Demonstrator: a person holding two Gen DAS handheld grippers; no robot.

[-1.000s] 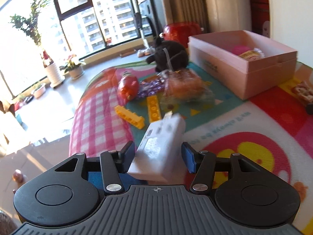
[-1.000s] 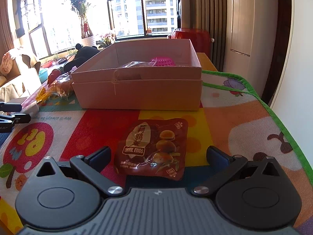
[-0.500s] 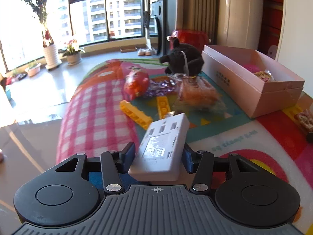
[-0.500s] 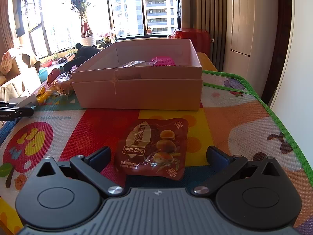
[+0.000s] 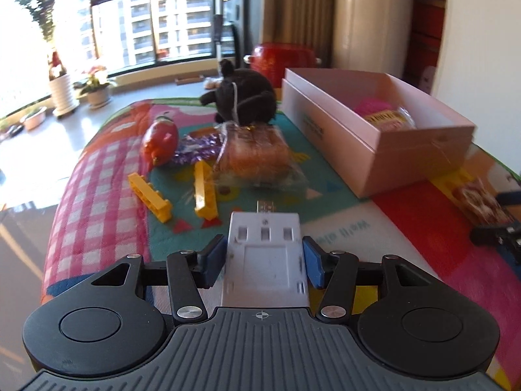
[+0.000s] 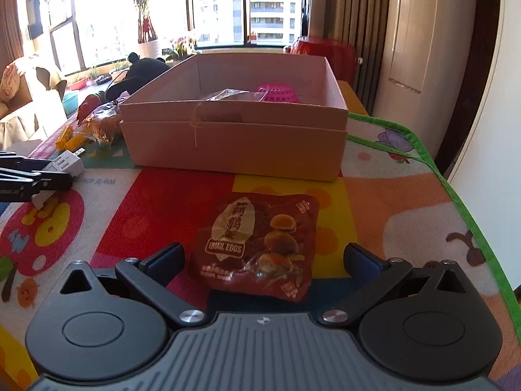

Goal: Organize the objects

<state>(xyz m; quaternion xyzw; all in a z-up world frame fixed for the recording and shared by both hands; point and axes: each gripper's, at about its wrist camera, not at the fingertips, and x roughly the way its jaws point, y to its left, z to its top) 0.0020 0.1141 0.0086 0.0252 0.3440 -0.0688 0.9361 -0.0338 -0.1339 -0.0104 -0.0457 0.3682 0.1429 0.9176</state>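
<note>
Sunlit room, bright play mat (image 5: 374, 228). Left gripper (image 5: 264, 254) jaws just closing, now clamped on white adapter (image 5: 265, 260), squared up from its earlier tilt; likely ready for lifting toward pink box (image 5: 374, 150). Right gripper (image 6: 264, 260) wide apart, straddling quail-egg pouch (image 6: 257, 244) flat on mat, untouched. Left view alone shows yellow bricks (image 5: 149, 197), bread bag (image 5: 257, 159), black plush (image 5: 247, 101); right view shows adapter raised off mat.
</note>
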